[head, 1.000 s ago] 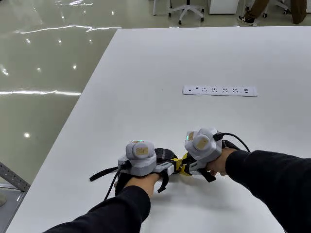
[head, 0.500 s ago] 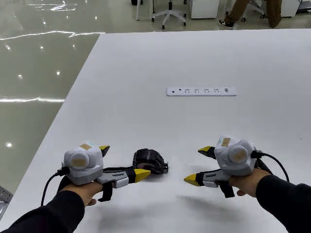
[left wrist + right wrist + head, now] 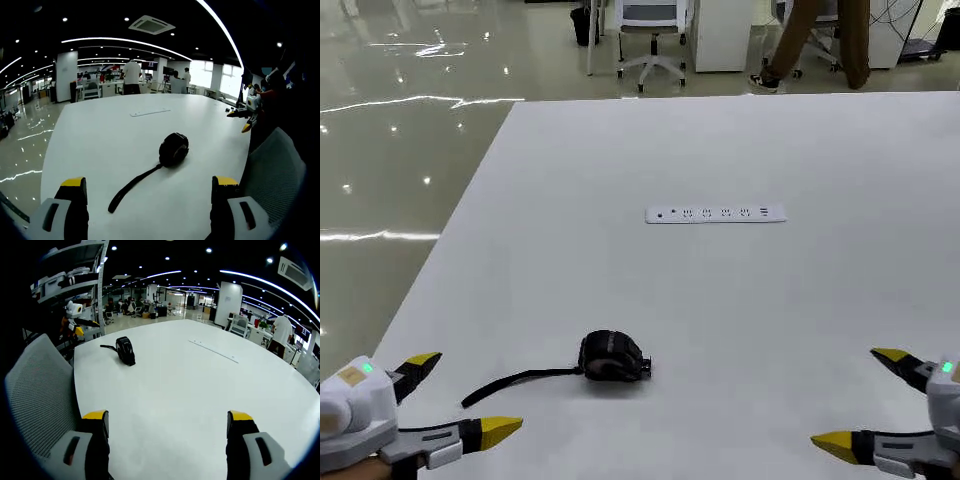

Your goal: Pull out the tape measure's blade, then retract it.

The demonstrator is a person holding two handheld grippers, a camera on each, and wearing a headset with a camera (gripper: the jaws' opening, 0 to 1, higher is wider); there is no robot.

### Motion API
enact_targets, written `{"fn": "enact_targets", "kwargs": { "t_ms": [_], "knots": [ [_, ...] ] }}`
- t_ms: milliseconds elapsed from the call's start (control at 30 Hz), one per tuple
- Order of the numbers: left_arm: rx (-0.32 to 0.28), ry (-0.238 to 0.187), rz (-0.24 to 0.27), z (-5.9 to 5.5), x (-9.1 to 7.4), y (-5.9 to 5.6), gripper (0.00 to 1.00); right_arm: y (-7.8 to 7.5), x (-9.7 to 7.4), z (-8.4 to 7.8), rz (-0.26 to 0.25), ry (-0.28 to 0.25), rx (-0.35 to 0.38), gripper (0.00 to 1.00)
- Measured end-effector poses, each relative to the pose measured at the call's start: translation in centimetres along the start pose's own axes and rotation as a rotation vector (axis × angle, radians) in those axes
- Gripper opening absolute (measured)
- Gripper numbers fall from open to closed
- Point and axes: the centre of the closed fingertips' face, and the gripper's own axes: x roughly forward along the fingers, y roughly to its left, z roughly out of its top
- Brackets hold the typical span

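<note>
Lower centre, head view: tape measure (image 3: 612, 357) lies free on the bench (image 3: 720, 300); left tool (image 3: 465, 395) and right tool (image 3: 860, 398), withdrawn to the corners, gape empty; no blade showing, task seemingly complete.

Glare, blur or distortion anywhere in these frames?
Head view: sharp; glare streaks on the glossy floor, table evenly lit, faint shadow under the tape measure. Left gripper view: fisheye bows the table edge; tape measure crisp. Right gripper view: same bowing, ceiling lights curve into arcs.

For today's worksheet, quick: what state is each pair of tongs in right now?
Left tongs: open, holding nothing.
Right tongs: open, holding nothing.
</note>
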Motion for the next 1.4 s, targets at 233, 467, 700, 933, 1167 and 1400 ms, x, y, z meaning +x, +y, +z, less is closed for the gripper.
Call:
{"fn": "enact_targets", "kwargs": {
  "t_ms": [233, 467, 700, 933, 1167, 1400],
  "knots": [
    [-0.025, 0.007, 0.025, -1.2, -1.6, 0.4, 1.0, -0.1, -3.0, -2.3, -0.024, 0.039, -0.015, 1.0],
    [-0.011, 0.007, 0.017, -0.8, -2.0, 0.5, 1.0, -1.0, -4.4, -2.8, -0.057, 0.042, 0.017, 1.0],
    [-0.002, 0.006, 0.015, -0.6, -2.3, 0.8, 1.0, -1.1, -4.8, -3.1, -0.065, 0.036, 0.028, 1.0],
    [0.001, 0.001, 0.011, -0.4, -2.3, 0.7, 1.0, -1.6, -5.1, -3.1, -0.074, 0.033, 0.029, 1.0],
    [-0.007, -0.004, 0.014, -0.4, -2.5, 0.8, 1.0, -1.7, -5.2, -3.0, -0.074, 0.029, 0.023, 1.0],
    [-0.008, -0.002, 0.012, -0.4, -2.5, 0.8, 1.0, -1.6, -5.2, -3.0, -0.069, 0.026, 0.021, 1.0]
  ]
}}
